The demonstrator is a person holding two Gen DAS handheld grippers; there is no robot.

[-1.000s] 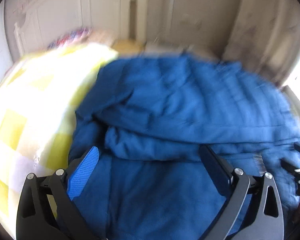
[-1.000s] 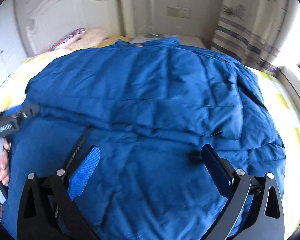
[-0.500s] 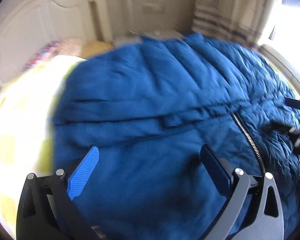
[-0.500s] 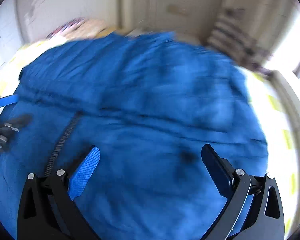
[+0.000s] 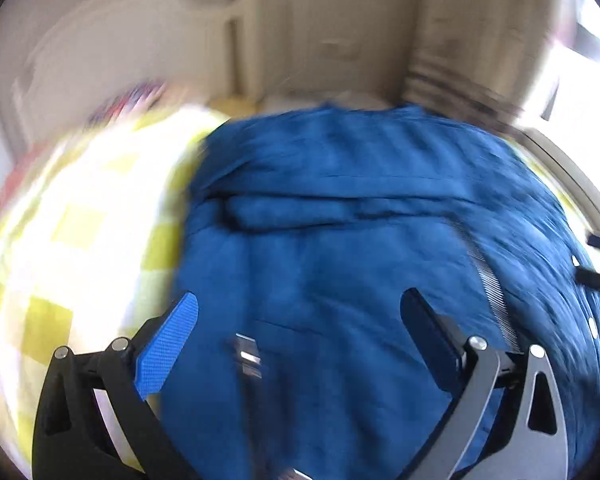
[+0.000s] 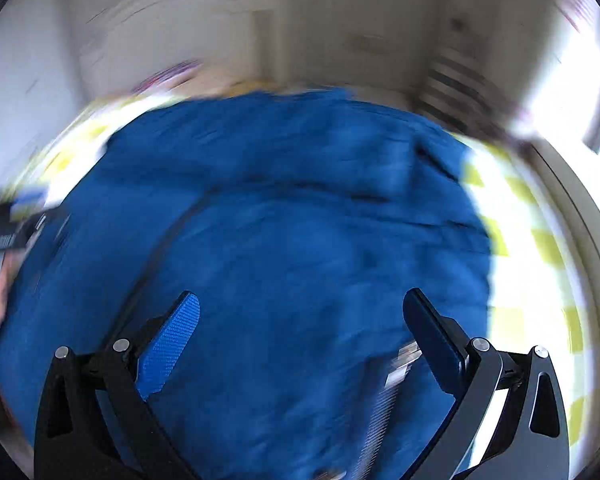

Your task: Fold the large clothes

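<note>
A large blue padded jacket (image 5: 340,240) lies spread across the bed (image 5: 72,240), filling most of both wrist views. Its fabric is puffy and creased, with a long horizontal fold running across the middle and a dark zipper (image 6: 156,248) slanting down its length; both views are smeared by motion, so finer detail is lost. The left gripper (image 5: 300,320) hangs above the jacket's near part with its fingers spread wide and nothing between them. The right gripper (image 6: 300,320) is likewise wide open over the blue cloth, holding nothing. The bed carries a cover checked in yellow and white, showing at the jacket's left and right sides. Behind it stand a pale headboard (image 5: 140,60), a cream wall, and a striped curtain (image 6: 460,88) beside a bright window.
</note>
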